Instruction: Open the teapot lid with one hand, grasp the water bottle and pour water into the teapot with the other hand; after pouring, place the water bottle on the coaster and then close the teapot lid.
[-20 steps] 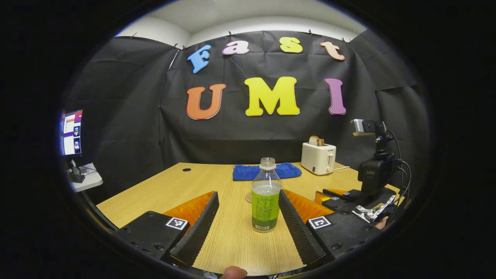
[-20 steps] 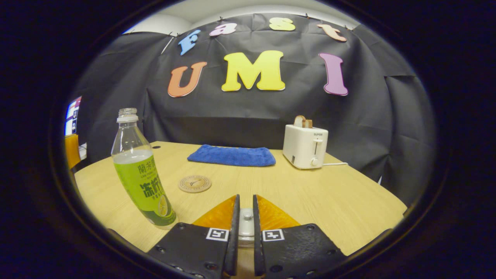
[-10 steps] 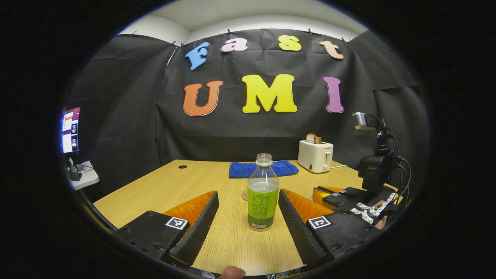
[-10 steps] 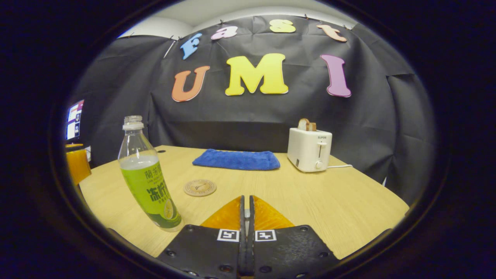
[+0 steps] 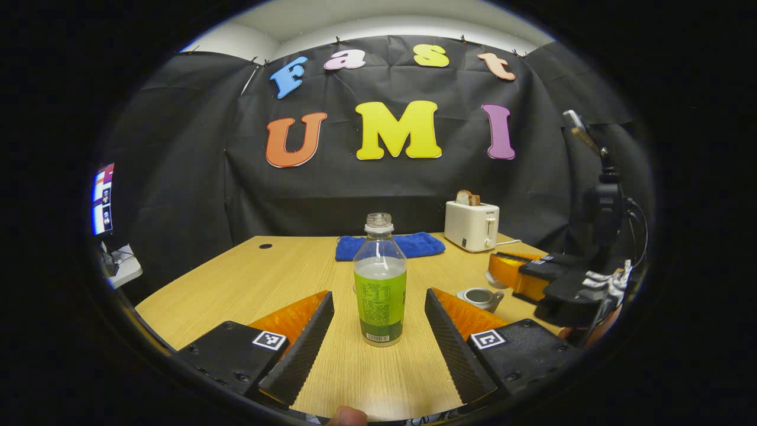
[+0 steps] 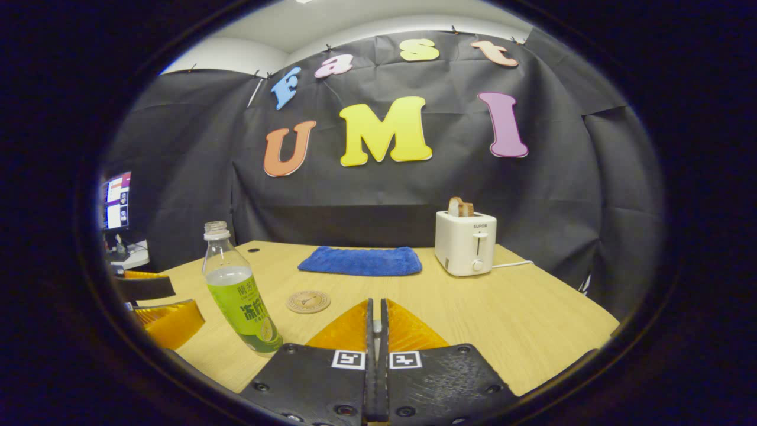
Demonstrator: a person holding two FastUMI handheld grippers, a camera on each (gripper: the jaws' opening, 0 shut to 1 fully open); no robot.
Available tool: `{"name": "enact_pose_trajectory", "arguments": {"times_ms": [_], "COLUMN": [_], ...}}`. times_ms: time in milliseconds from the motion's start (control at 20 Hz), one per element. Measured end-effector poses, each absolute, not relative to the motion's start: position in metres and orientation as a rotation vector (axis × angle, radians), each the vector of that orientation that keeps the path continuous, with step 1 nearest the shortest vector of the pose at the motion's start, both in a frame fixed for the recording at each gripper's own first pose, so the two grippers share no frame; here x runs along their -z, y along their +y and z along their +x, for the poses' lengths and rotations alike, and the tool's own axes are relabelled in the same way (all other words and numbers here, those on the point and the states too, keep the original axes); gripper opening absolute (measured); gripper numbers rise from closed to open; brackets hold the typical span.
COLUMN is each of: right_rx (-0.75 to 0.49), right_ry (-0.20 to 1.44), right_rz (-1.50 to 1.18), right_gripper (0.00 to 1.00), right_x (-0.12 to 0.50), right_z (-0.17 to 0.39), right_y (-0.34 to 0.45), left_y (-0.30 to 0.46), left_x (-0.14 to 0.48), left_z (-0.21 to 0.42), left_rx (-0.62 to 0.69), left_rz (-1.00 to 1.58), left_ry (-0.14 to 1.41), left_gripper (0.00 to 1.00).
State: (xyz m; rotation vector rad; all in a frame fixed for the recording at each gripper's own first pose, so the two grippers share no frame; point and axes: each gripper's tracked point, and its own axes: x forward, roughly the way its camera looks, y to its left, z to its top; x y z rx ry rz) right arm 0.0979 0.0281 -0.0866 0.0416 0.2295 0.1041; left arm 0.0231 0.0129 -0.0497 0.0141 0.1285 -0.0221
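Observation:
A clear water bottle (image 5: 379,284) with a green label and no cap stands upright on the wooden table (image 5: 278,278). My left gripper (image 5: 378,294) is open, one finger on each side of the bottle, neither touching it. To the right a small grey teapot (image 5: 479,297) stands with its mouth uncovered. My right gripper (image 5: 498,269) hovers just above and behind it. In the right gripper view my right gripper (image 6: 377,303) is shut on the knob of the teapot lid (image 6: 377,324). There the bottle (image 6: 239,296) stands at the left, the round coaster (image 6: 308,302) just beyond it, and the left gripper's fingers (image 6: 168,316) beside it.
At the back of the table lie a blue cloth (image 6: 361,261) and a white toaster (image 6: 465,241) holding a slice of bread. A camera stand (image 5: 603,201) rises at the right. A screen (image 5: 102,200) glows on a side shelf at the left.
My right gripper has closed fully on the lid's knob and lifted it; the teapot's uncovered mouth now shows under it. The left gripper stays open around the bottle.

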Motion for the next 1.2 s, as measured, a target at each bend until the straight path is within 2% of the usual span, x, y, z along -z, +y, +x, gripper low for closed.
{"name": "enact_pose_trajectory", "arguments": {"times_ms": [450, 1200], "right_rx": [-0.095, -0.081], "right_ry": [0.225, 0.231], "right_rz": [0.046, 0.032], "right_gripper": [0.00, 0.00], "right_x": [0.086, 0.086], "right_z": [0.082, 0.086], "right_y": [-0.006, -0.023], "left_y": [0.003, 0.014], "left_x": [0.089, 0.108], "left_z": [0.046, 0.082], "left_rx": [0.004, -0.024], "left_rz": [0.008, -0.002], "left_ry": [0.187, 0.231], "left_gripper": [0.97, 0.97]}}
